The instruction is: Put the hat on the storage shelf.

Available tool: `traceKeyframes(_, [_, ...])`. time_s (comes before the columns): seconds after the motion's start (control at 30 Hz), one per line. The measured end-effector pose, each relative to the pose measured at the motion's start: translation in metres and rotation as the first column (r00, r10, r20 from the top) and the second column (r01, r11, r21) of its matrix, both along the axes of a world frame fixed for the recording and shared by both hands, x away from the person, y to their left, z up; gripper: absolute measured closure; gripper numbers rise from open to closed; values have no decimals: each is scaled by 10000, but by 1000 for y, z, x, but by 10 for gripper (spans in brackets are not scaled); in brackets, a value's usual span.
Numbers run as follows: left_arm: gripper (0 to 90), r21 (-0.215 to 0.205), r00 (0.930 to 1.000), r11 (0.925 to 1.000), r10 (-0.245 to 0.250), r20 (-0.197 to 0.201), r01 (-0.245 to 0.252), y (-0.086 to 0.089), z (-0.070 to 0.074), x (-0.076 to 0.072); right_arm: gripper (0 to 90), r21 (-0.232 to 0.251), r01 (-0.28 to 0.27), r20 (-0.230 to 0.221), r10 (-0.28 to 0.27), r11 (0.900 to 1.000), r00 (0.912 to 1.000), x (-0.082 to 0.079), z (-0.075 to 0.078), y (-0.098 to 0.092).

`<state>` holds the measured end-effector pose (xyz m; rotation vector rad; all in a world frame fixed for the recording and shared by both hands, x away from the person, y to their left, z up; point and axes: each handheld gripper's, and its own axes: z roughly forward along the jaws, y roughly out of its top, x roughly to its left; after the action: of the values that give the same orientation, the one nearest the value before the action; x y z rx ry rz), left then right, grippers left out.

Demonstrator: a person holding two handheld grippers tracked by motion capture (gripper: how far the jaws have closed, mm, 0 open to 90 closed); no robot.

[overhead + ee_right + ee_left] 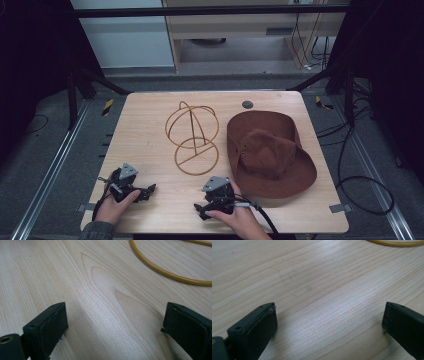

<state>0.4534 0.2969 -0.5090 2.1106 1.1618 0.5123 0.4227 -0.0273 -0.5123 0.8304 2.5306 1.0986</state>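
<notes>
A brown brimmed hat (270, 152) lies crown up on the right half of the wooden table (145, 135). To its left stands a golden wire hat stand (192, 137), a domed frame on a ring base. My left gripper (145, 192) rests on the table near the front left, held by a hand, jaws open over bare wood. My right gripper (202, 210) rests near the front middle, just left of the hat's brim, also open. The left gripper view shows my left gripper (329, 322) with the stand's ring (397, 243) far off. The right gripper view shows my right gripper (115, 325) and the ring base (160, 270) ahead.
A small grey round disc (247, 104) sits at the table's far edge. Black cables (360, 175) lie on the floor to the right. Metal rails (45, 175) run along the floor at the left. Bare wood stretches across the table's left half.
</notes>
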Motion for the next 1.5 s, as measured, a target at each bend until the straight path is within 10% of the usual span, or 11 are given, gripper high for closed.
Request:
traceKeyframes(0.27, [0,23,10000,10000,-30,-29,30,0,0,-1,106,-460,-47,351,64,9989,9994,-6,6,-1])
traceKeyframes(0.57, [0,17,10000,10000,-26,-28,26,0,0,-1,98,-1436,42,779,71,9896,9969,-15,65,-22])
traceKeyframes(1.1, [0,14,10000,10000,-19,-36,19,0,0,-1,104,-3221,1842,4,-1944,9286,9809,60,161,-135])
traceKeyframes(1.5, [0,-2,10000,10000,-8,1,8,0,0,0,251,-3734,2347,-526,-2731,8975,9605,108,185,-180])
